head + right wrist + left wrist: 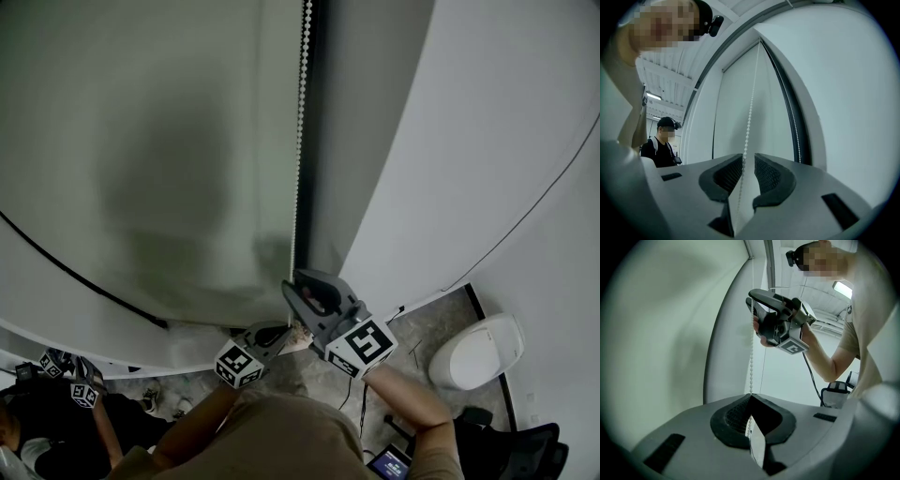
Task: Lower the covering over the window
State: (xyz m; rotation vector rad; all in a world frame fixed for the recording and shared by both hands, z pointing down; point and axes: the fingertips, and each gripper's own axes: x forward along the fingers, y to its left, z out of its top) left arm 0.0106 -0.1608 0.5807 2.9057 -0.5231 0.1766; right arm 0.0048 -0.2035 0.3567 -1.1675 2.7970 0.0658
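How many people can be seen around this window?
2. One person works at the window blind; a second person in dark clothes stands behind, at the left of the right gripper view. Others may be hidden.

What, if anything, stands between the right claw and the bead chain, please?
Nothing visible does: the bead chain already hangs inside the right claw, whose jaws are apart. The left claw is shut on it lower down.
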